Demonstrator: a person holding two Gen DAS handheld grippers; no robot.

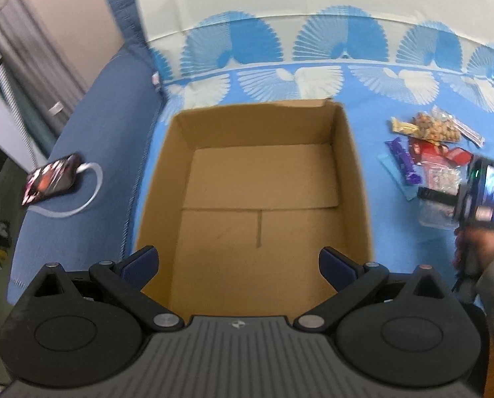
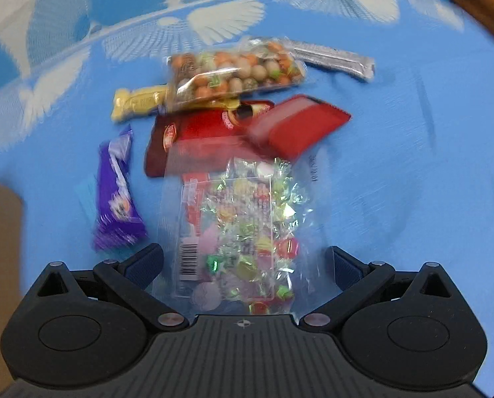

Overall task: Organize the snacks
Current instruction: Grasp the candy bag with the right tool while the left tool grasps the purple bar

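On the far left, a phone [image 1: 51,179] with a white cable [image 1: 88,192] lies on a plain blue cushion [image 1: 91,139]. Next comes the open cardboard box [image 1: 353,172], standing on the blue fan-patterned cloth [image 1: 412,258] with nothing inside it. The left gripper [image 1: 238,260] hangs over the box's near edge, jaws spread wide and nothing between them.

To the right of the box, the snacks lie in a loose heap on the cloth: a purple wrapper [image 2: 116,195] nearest the box, a yellow bar [image 2: 137,104], a clear bag of round nuts [image 2: 237,69] partly over it, a dark red packet [image 2: 194,142], a brighter red pouch [image 2: 296,126] and a silver bar [image 2: 336,58] at the far end.

The right gripper [image 2: 245,263] (held in a sleeved hand [image 1: 482,248]) straddles the near end of a clear bag of wrapped candies [image 2: 247,219], its fingers [image 2: 144,267] apart on either side and not pressing the plastic.
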